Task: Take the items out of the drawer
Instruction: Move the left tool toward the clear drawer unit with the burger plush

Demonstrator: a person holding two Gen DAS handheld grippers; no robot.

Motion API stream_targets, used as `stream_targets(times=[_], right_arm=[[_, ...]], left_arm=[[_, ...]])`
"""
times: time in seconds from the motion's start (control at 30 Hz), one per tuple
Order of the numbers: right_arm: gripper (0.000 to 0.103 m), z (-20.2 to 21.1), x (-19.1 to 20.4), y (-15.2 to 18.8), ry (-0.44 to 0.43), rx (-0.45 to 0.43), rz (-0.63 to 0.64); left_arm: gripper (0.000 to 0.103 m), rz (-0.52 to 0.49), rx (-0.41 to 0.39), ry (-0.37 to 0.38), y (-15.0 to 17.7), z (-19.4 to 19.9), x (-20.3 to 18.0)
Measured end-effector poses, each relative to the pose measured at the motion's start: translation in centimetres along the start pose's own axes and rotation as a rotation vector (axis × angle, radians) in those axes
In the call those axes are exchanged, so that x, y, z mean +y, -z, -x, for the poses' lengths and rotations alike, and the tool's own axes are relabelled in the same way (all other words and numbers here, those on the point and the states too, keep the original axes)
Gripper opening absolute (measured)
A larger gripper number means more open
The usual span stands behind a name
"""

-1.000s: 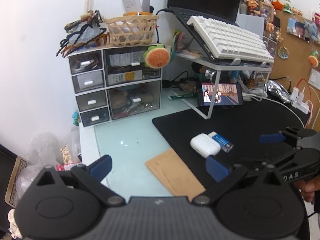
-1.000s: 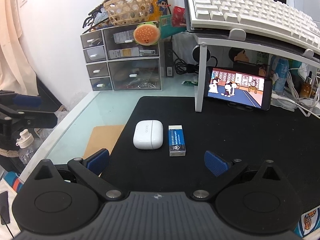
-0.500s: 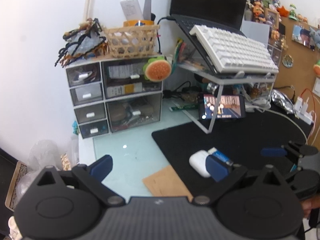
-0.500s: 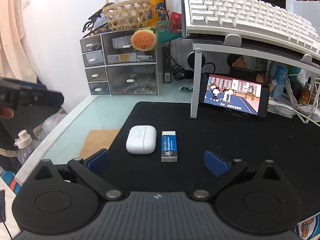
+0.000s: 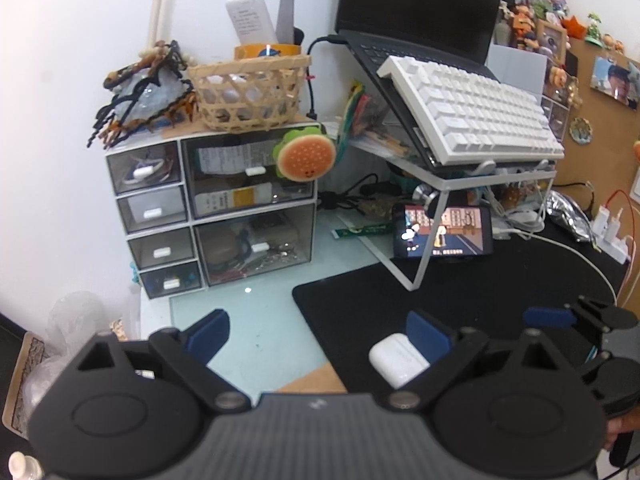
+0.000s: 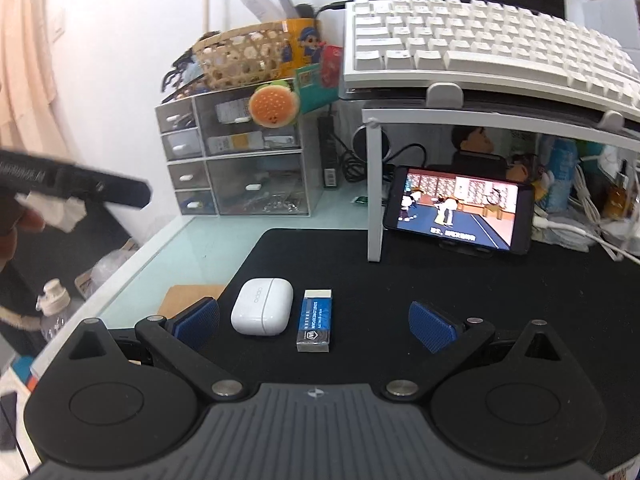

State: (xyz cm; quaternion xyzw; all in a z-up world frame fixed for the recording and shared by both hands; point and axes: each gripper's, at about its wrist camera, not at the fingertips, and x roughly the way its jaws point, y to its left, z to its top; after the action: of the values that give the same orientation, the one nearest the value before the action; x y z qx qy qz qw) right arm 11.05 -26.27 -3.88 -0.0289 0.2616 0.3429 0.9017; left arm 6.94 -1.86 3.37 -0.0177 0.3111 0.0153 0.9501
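Observation:
A clear plastic drawer unit [image 5: 212,216] stands at the back left of the desk, all drawers shut; it also shows in the right wrist view [image 6: 236,168]. A white earbud case [image 6: 262,311] and a blue eraser [image 6: 316,325] lie on the black desk mat [image 6: 440,280]. The case also shows in the left wrist view [image 5: 398,358]. My left gripper [image 5: 318,336] is open and empty above the glass desk, facing the drawers. My right gripper [image 6: 314,320] is open and empty, low over the mat just before the case and eraser.
A woven basket [image 5: 250,92] and a burger plush [image 5: 306,158] sit on the drawer unit. A white keyboard [image 5: 472,112] rests on a laptop stand, a phone [image 6: 458,210] plays video under it. A brown card [image 6: 188,300] lies at the mat's left edge.
My left gripper has risen and drawn back, so the drawer unit sits lower and nearer the view's centre. My right gripper has moved slightly forward and right toward the case and eraser.

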Motion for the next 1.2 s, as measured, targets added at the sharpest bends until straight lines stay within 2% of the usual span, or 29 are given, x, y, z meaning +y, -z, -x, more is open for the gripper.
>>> stream_targets(times=[0.23,0.43,0.6,0.7,0.77,0.87,0.97,1.2], right_arm=[[0.103,-0.3,-1.1,0.7,-0.032,-0.021,0.046],[0.103,-0.6,-2.0,1.2,-0.06,-0.038,0.085],[0.103,-0.8,-2.8,1.6,-0.083,-0.054,0.116],[0.103,-0.3,-2.7,1.6,-0.099,-0.077,0.101],[0.103,0.0,-3.4,1.5,-0.151,-0.074,0.069],[0.103,0.4,-3.7,1.6,-0.174,-0.082,0.075],[0.103,0.6,-3.8,1.6,-0.196,-0.092,0.073],[0.101,1.1,-3.6,1.4,-0.232,-0.117,0.039]], left_arm=[[0.094,-0.014,-0.01,0.005,-1.0,-1.4,-1.6],[0.086,0.027,0.002,-0.013,-1.2,-2.7,-1.8],[0.084,0.038,0.004,-0.023,-1.6,-3.5,-2.6],[0.081,0.047,0.01,-0.028,-2.0,-4.1,-2.7],[0.08,0.049,0.011,-0.041,-2.3,-4.4,-2.6],[0.079,0.059,0.006,-0.058,-2.8,-4.6,-2.2],[0.074,0.081,0.009,-0.071,-3.4,-4.8,-1.5],[0.066,0.142,0.062,-0.077,-4.6,-6.5,-0.3]])
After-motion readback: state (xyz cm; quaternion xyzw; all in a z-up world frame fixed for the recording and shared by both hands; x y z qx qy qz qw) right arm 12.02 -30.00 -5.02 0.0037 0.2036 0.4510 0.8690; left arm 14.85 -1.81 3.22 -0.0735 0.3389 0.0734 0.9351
